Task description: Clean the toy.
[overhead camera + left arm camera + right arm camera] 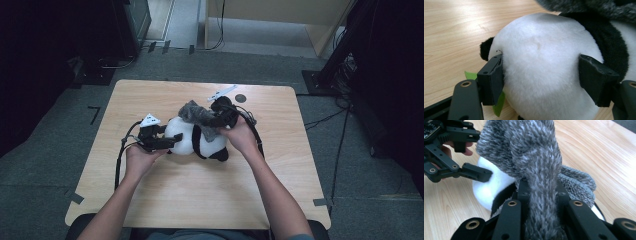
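Grey knitted scarf (534,170) clamped by right gripper (541,195).
Plush panda (544,70) is braced by left gripper (546,77); tension should be kept even.

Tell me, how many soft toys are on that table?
1: a plush panda lying mid-table, its white body squeezed by the left gripper. The right gripper pinches a grey knitted scarf draped over it; whether the scarf hides anything cannot be told.

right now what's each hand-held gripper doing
left hand-held gripper: closed on the plush panda
right hand-held gripper: closed on the grey scarf
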